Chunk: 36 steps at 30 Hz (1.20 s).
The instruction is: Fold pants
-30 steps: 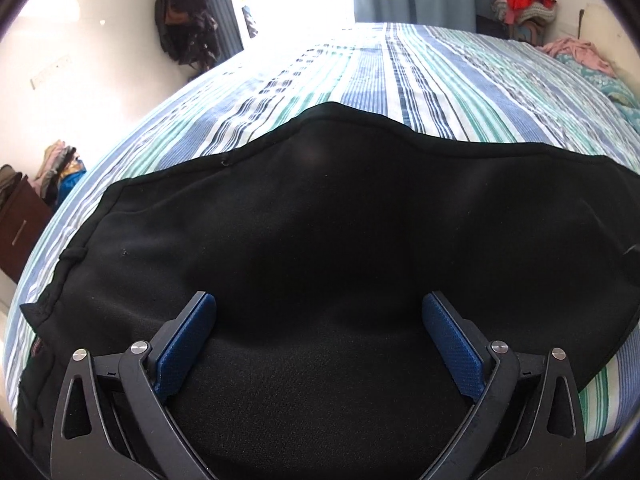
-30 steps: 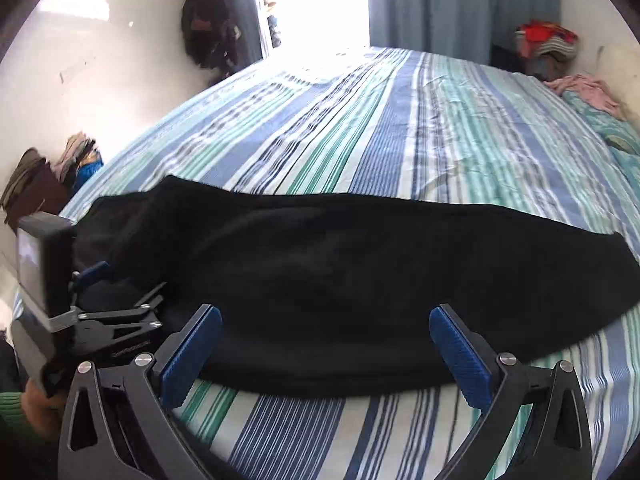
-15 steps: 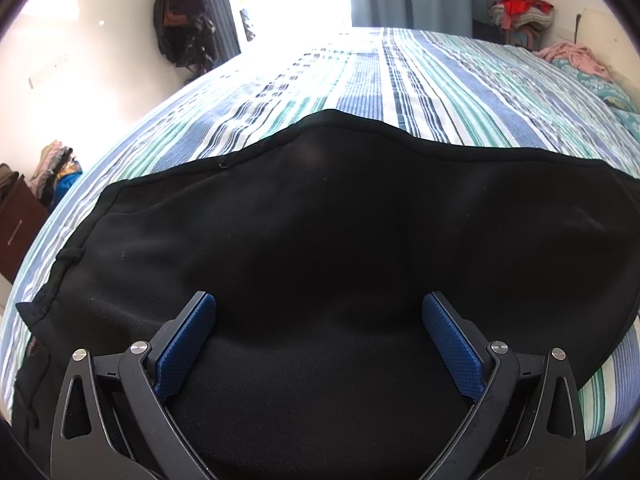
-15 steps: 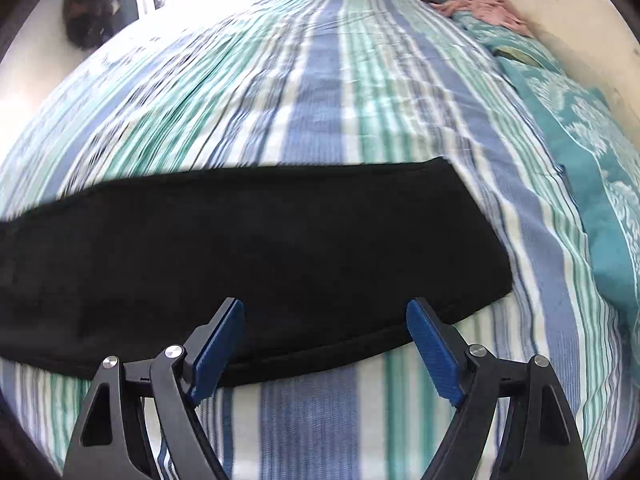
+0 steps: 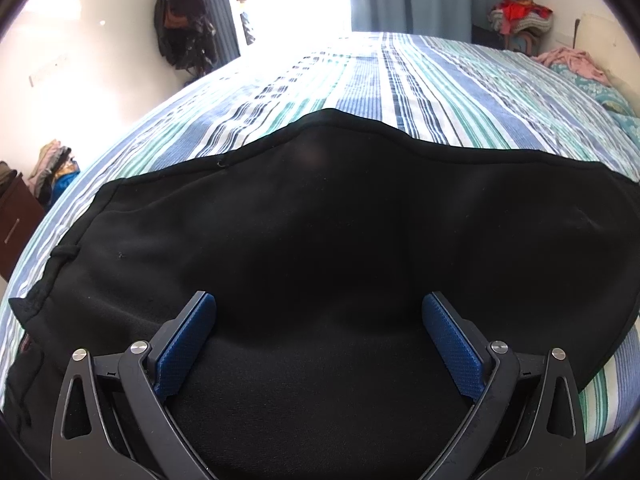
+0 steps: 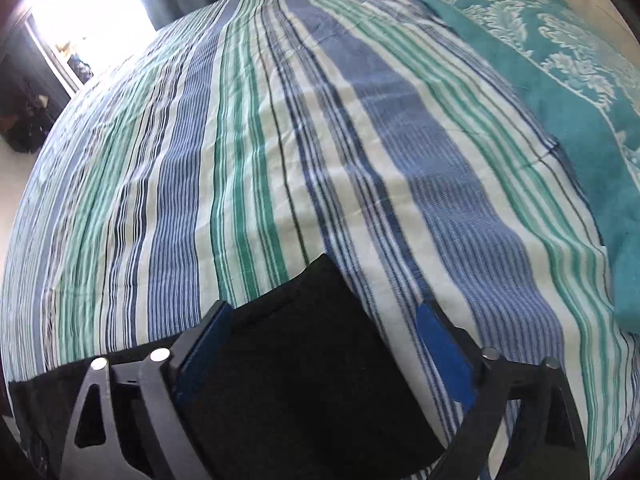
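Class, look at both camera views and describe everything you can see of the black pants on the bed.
The pants are plain black, soft and matte like fleece or jersey, lying flat on the striped bedspread. A seamed edge runs along the far side, and a small loop sticks out at the left end. The open left gripper hovers over the wide part. At the narrow end, the right gripper straddles a corner, its jaws closing, pads not yet pressing the cloth.

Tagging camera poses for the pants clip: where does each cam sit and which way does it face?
Left wrist: on the left tool, angled down over the black pants toward window and curtains; only its fingers show.
Right wrist: on the right tool, tilted steeply over the pants' end; its fingers show, closing around it.
Shared: pants, striped bedspread.
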Tool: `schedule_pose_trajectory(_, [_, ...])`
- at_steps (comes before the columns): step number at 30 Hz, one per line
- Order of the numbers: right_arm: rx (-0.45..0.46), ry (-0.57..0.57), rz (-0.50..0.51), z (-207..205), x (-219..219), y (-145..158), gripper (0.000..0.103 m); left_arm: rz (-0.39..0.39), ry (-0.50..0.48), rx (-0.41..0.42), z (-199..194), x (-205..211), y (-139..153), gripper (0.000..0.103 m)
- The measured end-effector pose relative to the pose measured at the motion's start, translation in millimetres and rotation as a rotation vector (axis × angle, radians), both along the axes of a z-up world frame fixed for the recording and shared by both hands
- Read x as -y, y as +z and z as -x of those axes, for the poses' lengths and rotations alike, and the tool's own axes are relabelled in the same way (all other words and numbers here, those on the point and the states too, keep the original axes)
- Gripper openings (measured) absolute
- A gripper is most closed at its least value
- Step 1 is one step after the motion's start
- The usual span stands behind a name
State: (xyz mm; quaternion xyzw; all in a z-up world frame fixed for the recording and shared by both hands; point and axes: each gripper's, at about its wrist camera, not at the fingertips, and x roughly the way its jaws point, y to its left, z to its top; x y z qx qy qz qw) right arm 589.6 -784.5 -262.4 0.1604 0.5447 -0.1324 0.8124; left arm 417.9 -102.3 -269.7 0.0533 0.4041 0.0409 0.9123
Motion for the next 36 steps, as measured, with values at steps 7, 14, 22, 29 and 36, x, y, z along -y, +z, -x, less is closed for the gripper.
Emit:
schedule_pose_trajectory(7, [0.201,-0.047,0.057,61.2,-14.8,44.0,0.009,-0.009,0.001,-0.004,-1.2,0.8,0.3,0.102])
schedule_pose_trajectory(14, [0.419,-0.058,0.103,225.2,-86.6,120.0,0.008,-0.04,0.004,-0.035,-4.9,4.8,4.6,0.102])
schedule_pose_trajectory(22, [0.318,-0.258,0.327,416.6,-166.5,89.3,0.008,0.117,-0.007,-0.151,34.9,-14.9,64.9,0.102])
schedule_pose_trajectory(29, [0.424,-0.424,0.381,483.6,-183.0,106.9,0.085,0.039,0.111,-0.168,98.1,-82.7,40.4,0.102])
schedule_pose_trajectory(36, [0.424,0.093,0.222,435.5,-311.7,88.0,0.092,0.063,0.118,-0.053,126.2,-97.5,20.0,0.103])
